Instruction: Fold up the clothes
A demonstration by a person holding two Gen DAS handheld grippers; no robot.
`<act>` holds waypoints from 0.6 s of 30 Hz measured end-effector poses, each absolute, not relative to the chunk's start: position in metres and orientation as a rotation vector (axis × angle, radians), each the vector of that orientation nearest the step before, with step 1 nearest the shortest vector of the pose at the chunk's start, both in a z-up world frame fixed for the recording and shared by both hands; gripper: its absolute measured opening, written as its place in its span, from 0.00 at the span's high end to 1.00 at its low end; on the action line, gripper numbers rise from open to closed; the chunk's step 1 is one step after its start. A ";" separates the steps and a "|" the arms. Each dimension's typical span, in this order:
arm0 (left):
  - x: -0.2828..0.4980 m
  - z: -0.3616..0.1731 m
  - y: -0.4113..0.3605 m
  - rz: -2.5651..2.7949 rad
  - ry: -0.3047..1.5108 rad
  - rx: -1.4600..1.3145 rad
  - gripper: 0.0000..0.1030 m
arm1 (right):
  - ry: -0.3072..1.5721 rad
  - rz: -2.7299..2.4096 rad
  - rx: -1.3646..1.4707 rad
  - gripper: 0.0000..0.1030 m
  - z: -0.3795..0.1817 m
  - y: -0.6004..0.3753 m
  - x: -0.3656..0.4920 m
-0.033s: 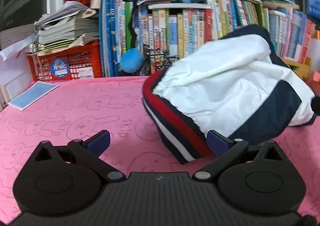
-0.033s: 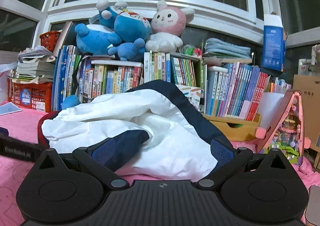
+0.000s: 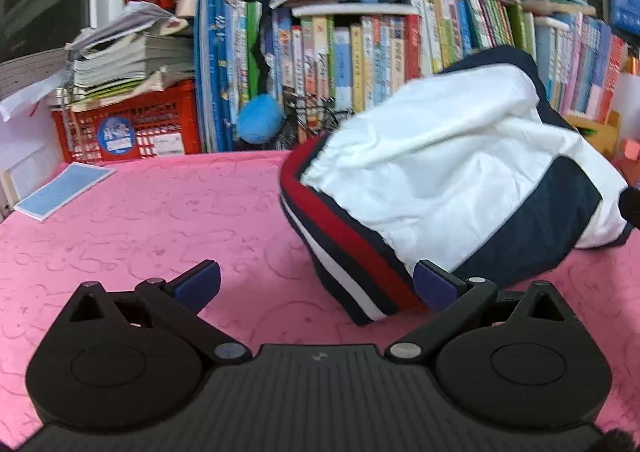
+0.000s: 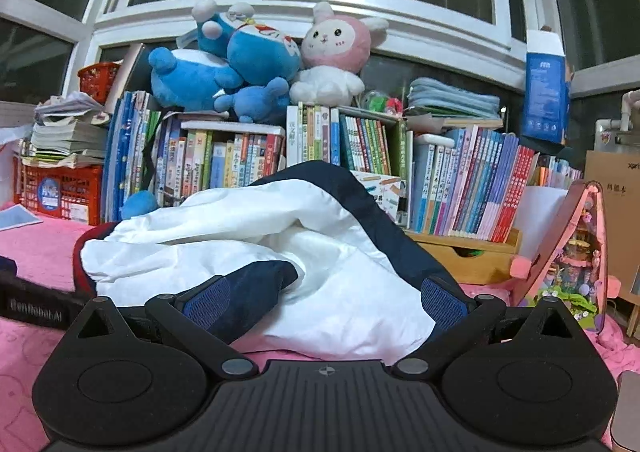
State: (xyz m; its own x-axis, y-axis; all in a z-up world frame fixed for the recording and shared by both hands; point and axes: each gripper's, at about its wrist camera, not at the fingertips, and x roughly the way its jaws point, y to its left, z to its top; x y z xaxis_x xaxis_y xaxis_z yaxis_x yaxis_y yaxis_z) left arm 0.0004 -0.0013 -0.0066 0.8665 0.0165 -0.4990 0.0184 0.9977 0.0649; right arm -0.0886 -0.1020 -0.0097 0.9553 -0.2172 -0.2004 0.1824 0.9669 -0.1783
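Note:
A crumpled jacket (image 3: 460, 180), white and navy with a red, white and navy striped hem, lies in a heap on the pink table cover (image 3: 160, 220). My left gripper (image 3: 316, 282) is open and low over the table at the jacket's near left corner. The striped hem (image 3: 360, 264) reaches in between its fingers, close to the right pad (image 3: 434, 284). From the other side, my right gripper (image 4: 325, 302) is open too. The jacket (image 4: 340, 272) bulges between its fingers, with a navy fold against the left pad (image 4: 208, 302).
Rows of books (image 4: 460, 176) and plush toys (image 4: 248, 60) line the back edge. A red crate (image 3: 132, 132) with stacked papers stands back left, and a blue booklet (image 3: 64, 190) lies on the cover. A pink toy house (image 4: 572, 256) stands at the right.

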 end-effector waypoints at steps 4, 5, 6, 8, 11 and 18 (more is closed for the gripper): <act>0.002 -0.026 -0.005 -0.045 0.561 0.046 0.00 | 0.274 -0.204 -0.097 0.00 -0.015 -0.104 -0.090; 0.002 -0.031 -0.006 -0.057 0.571 0.041 0.00 | 0.275 -0.208 -0.059 0.00 -0.019 -0.109 -0.091; 0.002 -0.036 -0.007 -0.068 0.581 0.035 0.00 | 0.276 -0.212 -0.022 0.00 -0.024 -0.115 -0.093; 0.003 -0.046 -0.009 -0.090 0.600 0.024 0.00 | 0.283 -0.218 0.004 0.00 -0.027 -0.118 -0.093; 0.004 -0.059 -0.012 -0.121 0.624 0.010 0.00 | 0.272 -0.234 -0.005 0.00 -0.032 -0.115 -0.094; 0.000 -0.063 -0.012 -0.134 0.604 0.022 0.00 | 0.234 -0.268 -0.045 0.00 -0.031 -0.107 -0.098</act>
